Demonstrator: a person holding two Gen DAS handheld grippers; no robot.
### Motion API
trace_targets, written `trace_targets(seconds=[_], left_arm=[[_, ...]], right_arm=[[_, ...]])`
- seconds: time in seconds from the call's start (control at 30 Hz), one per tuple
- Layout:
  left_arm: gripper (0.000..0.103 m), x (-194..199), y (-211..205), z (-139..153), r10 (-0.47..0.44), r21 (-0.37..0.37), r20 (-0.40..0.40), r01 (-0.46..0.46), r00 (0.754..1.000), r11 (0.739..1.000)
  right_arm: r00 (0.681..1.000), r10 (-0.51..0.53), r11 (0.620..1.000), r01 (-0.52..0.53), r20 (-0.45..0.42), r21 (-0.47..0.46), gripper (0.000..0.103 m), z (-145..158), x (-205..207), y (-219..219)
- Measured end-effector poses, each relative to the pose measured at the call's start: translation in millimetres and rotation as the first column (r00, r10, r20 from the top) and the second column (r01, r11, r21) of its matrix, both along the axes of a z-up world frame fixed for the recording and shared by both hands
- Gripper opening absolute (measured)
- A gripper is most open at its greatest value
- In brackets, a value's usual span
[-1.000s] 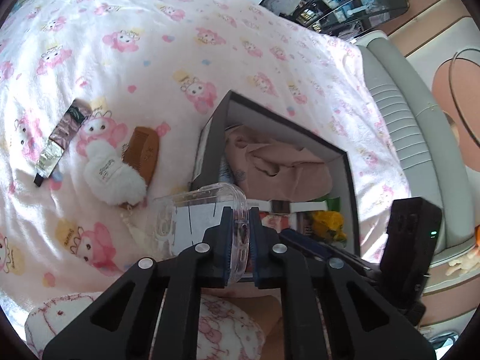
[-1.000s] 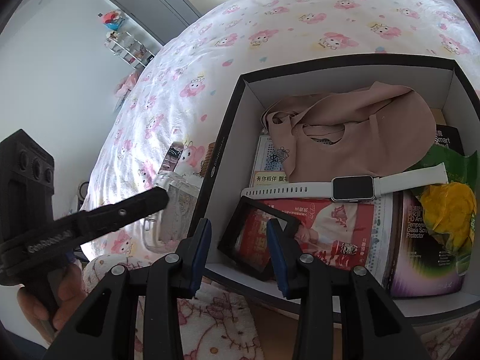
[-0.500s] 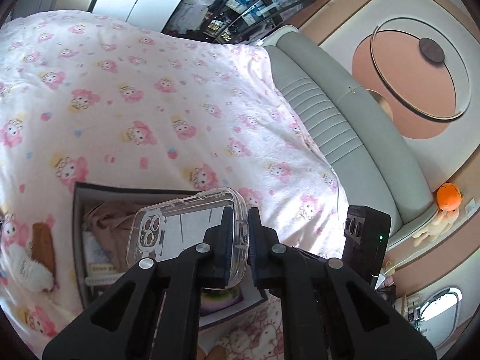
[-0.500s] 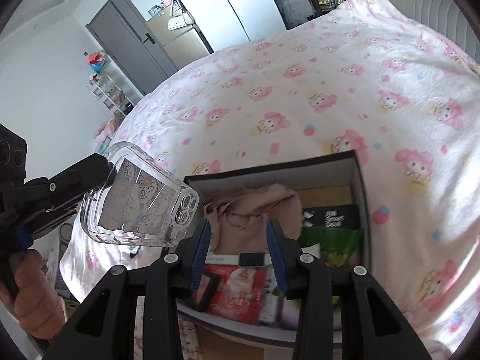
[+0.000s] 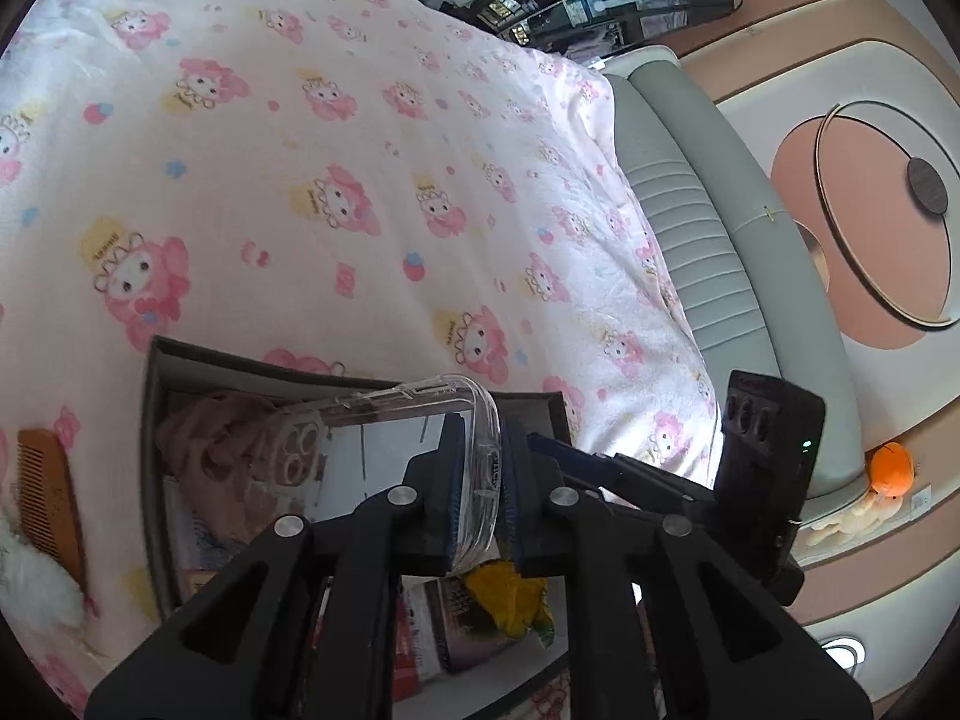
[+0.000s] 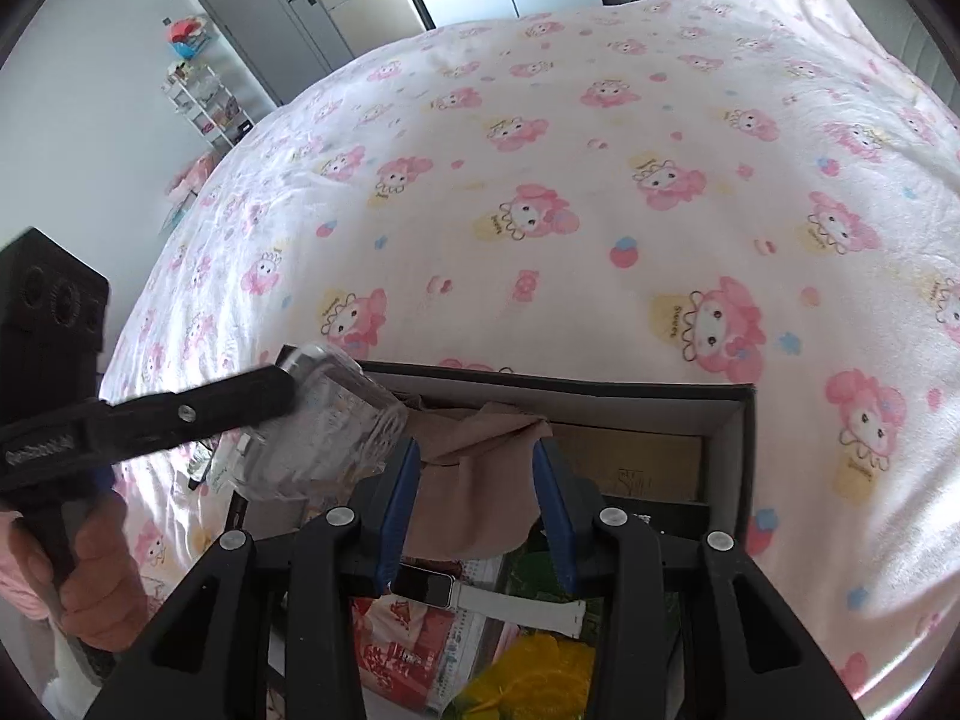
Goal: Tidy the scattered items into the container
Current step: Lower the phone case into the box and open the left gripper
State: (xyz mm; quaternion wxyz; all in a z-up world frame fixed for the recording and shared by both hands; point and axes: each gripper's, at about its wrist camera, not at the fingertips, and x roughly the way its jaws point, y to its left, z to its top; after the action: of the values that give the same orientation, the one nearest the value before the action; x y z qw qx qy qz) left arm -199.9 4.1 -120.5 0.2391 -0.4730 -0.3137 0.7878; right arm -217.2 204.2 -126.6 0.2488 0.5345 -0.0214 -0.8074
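A clear phone case (image 5: pixel 390 438) hangs over the near left part of the dark open box (image 5: pixel 151 450), tilted. My left gripper (image 5: pixel 480 462) pinches its edge between the blue pads, and the jaws are opening slightly with the case still between them. In the right wrist view the case (image 6: pixel 324 432) sits above the box's (image 6: pixel 735 420) left corner. My right gripper (image 6: pixel 474 480) stands open and holds nothing, above the pink cloth (image 6: pixel 474 516) in the box. Also inside are a white-strapped watch (image 6: pixel 480 594), a yellow item (image 6: pixel 528 678) and printed packets.
A wooden comb (image 5: pixel 48 498) and a white fluffy item (image 5: pixel 30 576) lie on the pink cartoon bedspread (image 5: pixel 360 180) left of the box. A grey headboard (image 5: pixel 690 192) runs along the right. A hand (image 6: pixel 90 570) grips the left tool.
My left gripper has carried the clear case from beside the box's left wall to above the box. My right gripper has pulled back and risen, so more of the bed shows.
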Motion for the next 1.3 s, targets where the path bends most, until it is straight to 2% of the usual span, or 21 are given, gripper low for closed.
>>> trace_targets(seconds=[0.1, 0.2, 0.37, 0.5, 0.6, 0.67, 0.7, 0.77, 0.87, 0.9, 0.97, 1.07, 1.13, 1.2, 1.3], left_arm=[[0.011, 2.4, -17.8, 1.6, 0.044, -0.024, -0.018, -0.044, 0.999, 0.999], [0.011, -2.6, -18.5, -4.6, 0.043, 0.014, 0.01, -0.043, 0.999, 0.999], [0.009, -12.5, 19.5, 17.0, -0.016, 0.001, -0.006, 0.016, 1.0, 1.0], [0.009, -18.9, 56.4, 28.8, -0.063, 0.021, -0.01, 0.064, 0.998, 0.998], [0.009, -19.4, 52.9, 19.6, -0.027, 0.091, 0.029, 0.024, 0.999, 0.996], [0.01, -19.0, 35.0, 3.0, 0.029, 0.102, 0.077, -0.036, 0.997, 0.994], [0.014, -18.0, 23.7, -4.7, 0.058, 0.08, 0.092, -0.065, 0.994, 0.995], [0.012, -17.7, 4.2, -15.4, 0.105, -0.033, 0.128, -0.101, 0.986, 0.994], [0.012, -17.3, -20.9, -29.2, 0.138, -0.109, 0.16, -0.121, 0.977, 0.987], [0.013, -16.8, -23.6, -31.1, 0.137, -0.147, 0.153, -0.115, 0.979, 0.982], [0.021, -15.6, -20.1, -35.1, 0.113, -0.238, 0.151, -0.075, 0.982, 0.968], [0.027, -10.6, -9.2, -44.2, 0.069, -0.285, 0.181, -0.015, 0.981, 0.958], [0.036, -7.4, -1.4, -47.2, 0.058, -0.354, 0.179, 0.01, 0.982, 0.935], [0.04, -6.2, -1.8, -46.2, 0.077, -0.429, 0.167, 0.002, 0.983, 0.903], [0.044, -2.6, -9.2, -32.1, 0.102, -0.482, 0.129, -0.027, 0.986, 0.876]], right_arm=[[0.999, 0.03, 0.999, -0.03, 0.015, -0.017, 0.035, -12.1, 2.3, -8.6], [0.998, 0.033, 0.999, -0.031, 0.046, -0.026, 0.035, -21.9, 2.0, -9.6], [1.0, -0.016, 0.997, 0.017, 0.015, -0.075, 0.035, -15.1, -2.6, 10.8], [0.996, -0.077, 0.99, 0.081, 0.038, -0.12, 0.035, -14.4, -8.3, 39.0], [0.993, -0.103, 0.987, 0.108, 0.053, -0.117, 0.035, -17.9, -10.5, 49.5], [0.994, -0.101, 0.988, 0.105, 0.042, -0.109, 0.035, -16.2, -9.5, 49.3], [0.995, -0.095, 0.989, 0.098, 0.034, -0.107, 0.035, -15.0, -8.4, 47.1], [0.997, -0.07, 0.992, 0.072, 0.026, -0.102, 0.035, -15.7, -6.6, 40.0], [0.998, -0.018, 0.994, 0.025, 0.06, -0.108, 0.035, -24.8, -3.6, 24.3], [0.998, 0.0, 0.995, 0.006, 0.068, -0.101, 0.035, -28.3, -1.9, 18.0], [0.998, 0.022, 0.997, -0.017, 0.065, -0.07, 0.035, -32.8, 0.0, 7.1], [0.998, 0.025, 0.999, -0.024, 0.05, -0.035, 0.035, -36.3, 0.6, 0.7], [0.998, 0.003, 1.0, -0.001, 0.063, -0.022, 0.035, -41.1, -1.9, 0.7], [0.997, -0.006, 1.0, 0.007, 0.079, -0.012, 0.035, -45.4, -4.9, -0.6], [0.997, -0.006, 1.0, 0.006, 0.079, -0.002, 0.035, -46.9, -4.0, -3.3]])
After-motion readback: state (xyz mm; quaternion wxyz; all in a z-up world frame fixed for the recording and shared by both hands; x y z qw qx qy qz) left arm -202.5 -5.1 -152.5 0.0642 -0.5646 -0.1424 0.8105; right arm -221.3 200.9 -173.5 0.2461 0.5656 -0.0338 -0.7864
